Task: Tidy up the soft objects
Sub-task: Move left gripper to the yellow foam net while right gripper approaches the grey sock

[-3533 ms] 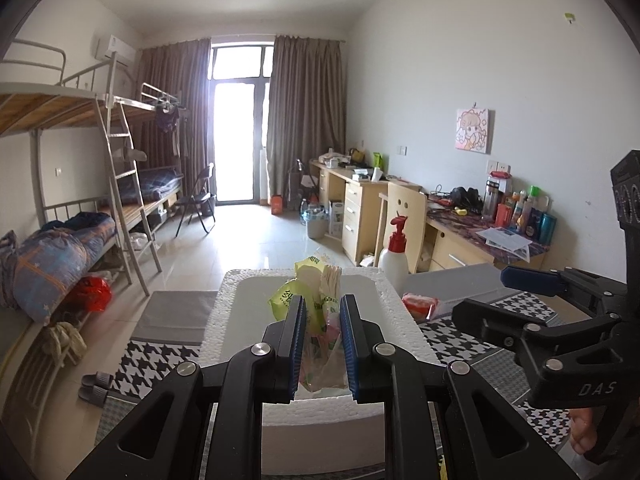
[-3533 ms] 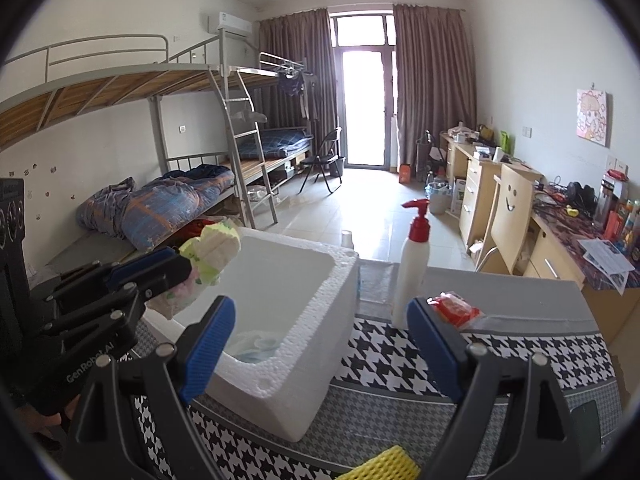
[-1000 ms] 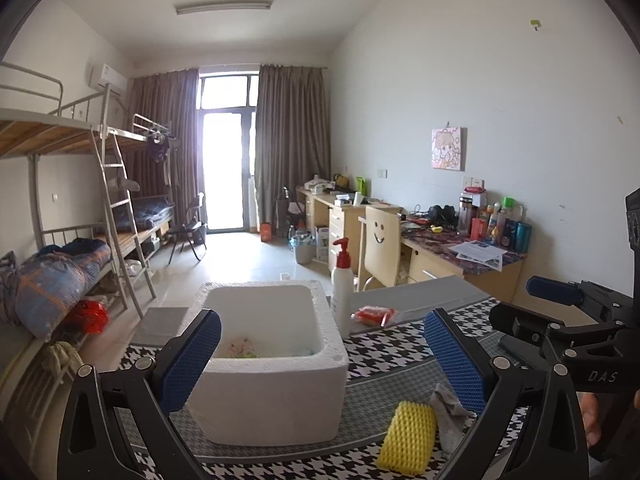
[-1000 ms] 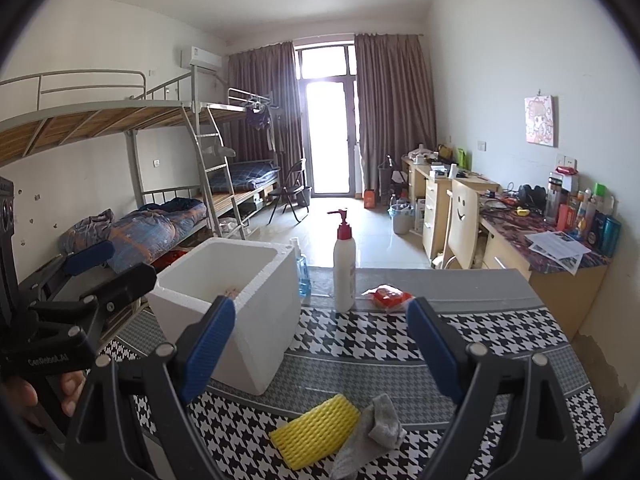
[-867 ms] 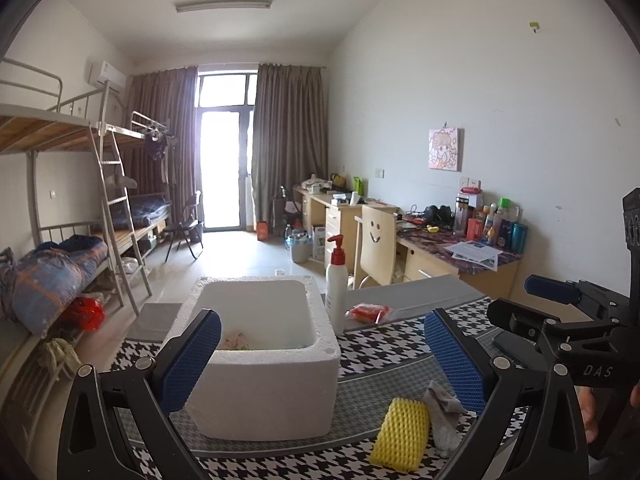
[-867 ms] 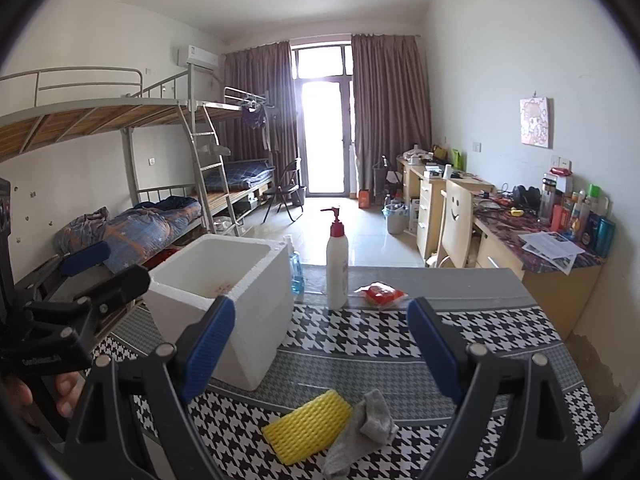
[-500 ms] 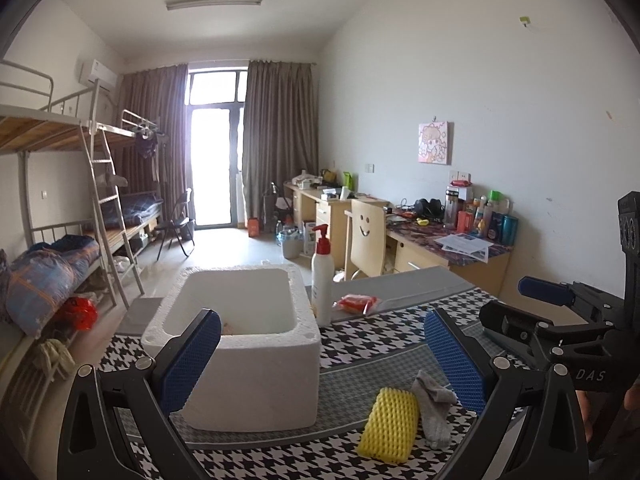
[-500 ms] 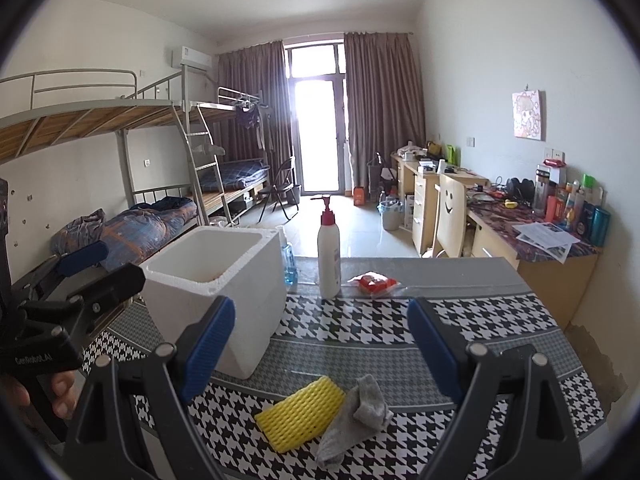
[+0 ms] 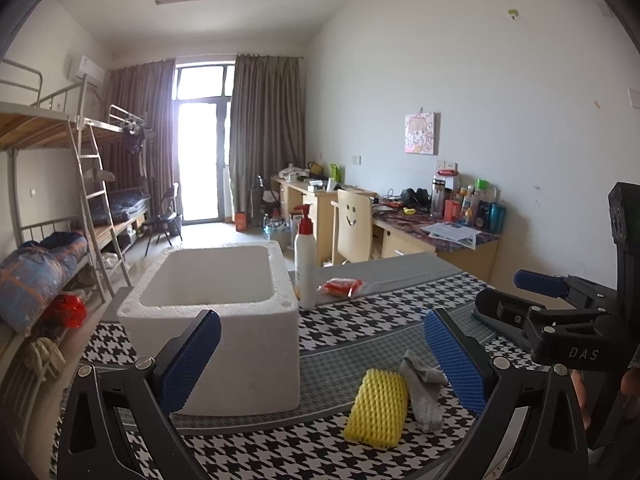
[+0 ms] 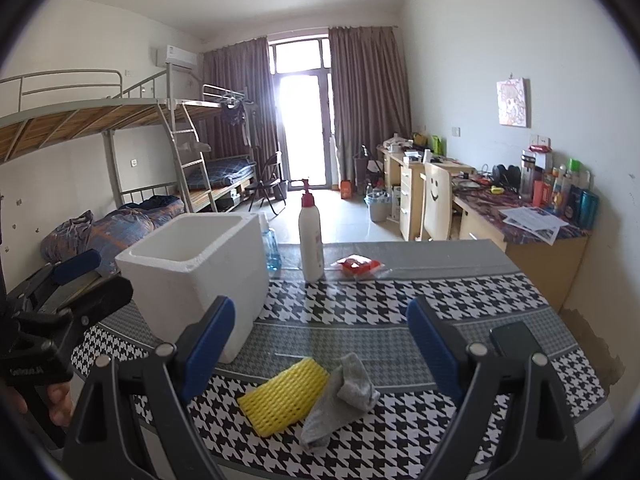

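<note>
- The yellow foam sleeve lies flat on the houndstooth tablecloth, near the front edge of the table.
- The grey sock lies crumpled directly to the right of the foam sleeve and touches its right edge.
- In the left wrist view, the same pair appears as foam sleeve with sock against its right side.
- The white foam box stands upright on the cloth, to the left of and behind the two soft items, clear of both. Its top is open; its contents cannot be seen from either view.
- The left gripper hangs above the cloth with jaws spread wide and nothing between the pads. The foam box sits behind its left finger; the sleeve and sock sit just inside its right finger.
- The right gripper is also wide open and holds nothing. The sleeve and sock lie on the cloth below the gap between its fingers.
- A white pump bottle with a red top stands upright behind the box, on the right.
- A red packet lies just right of the bottle.
- A black phone lies flat on the cloth at the right.
</note>
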Demonstrator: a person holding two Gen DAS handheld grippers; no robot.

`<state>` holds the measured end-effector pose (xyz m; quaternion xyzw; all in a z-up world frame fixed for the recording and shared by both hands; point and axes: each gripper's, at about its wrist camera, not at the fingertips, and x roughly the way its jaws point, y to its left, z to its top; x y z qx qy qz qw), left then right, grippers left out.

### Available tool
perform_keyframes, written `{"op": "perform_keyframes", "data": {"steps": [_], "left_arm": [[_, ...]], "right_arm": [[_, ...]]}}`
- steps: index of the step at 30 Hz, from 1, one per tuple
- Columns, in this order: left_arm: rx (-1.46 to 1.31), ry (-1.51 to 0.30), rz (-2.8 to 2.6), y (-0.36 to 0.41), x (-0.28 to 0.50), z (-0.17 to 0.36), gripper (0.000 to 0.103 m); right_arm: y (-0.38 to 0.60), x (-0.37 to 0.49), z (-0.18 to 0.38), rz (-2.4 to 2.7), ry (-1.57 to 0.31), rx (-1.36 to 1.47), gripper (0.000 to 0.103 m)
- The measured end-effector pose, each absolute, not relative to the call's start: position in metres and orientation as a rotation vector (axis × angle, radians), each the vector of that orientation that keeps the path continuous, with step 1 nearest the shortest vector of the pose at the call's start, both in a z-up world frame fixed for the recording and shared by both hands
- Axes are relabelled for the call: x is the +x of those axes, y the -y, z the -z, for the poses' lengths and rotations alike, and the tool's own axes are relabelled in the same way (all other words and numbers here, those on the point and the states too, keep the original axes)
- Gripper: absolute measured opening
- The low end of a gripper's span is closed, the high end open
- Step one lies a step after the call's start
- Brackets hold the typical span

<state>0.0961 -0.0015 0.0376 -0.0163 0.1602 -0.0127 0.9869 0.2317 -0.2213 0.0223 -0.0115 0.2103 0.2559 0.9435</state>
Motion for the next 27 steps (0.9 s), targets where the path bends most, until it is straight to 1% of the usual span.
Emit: {"op": "perform_keyframes", "data": {"steps": [12,27], "left_arm": [[-0.047,-0.349,0.037,0.006,0.097,-0.024,0.102],[-0.035,-0.425,0.055,0.017,0.108,0.010,0.102]], "right_arm": [[0.226,0.228,-0.011,-0.509,-0.440,-0.032,0.091],[0.226,0.234,0.015,-0.492,-0.505,-0.027,0.091]]}}
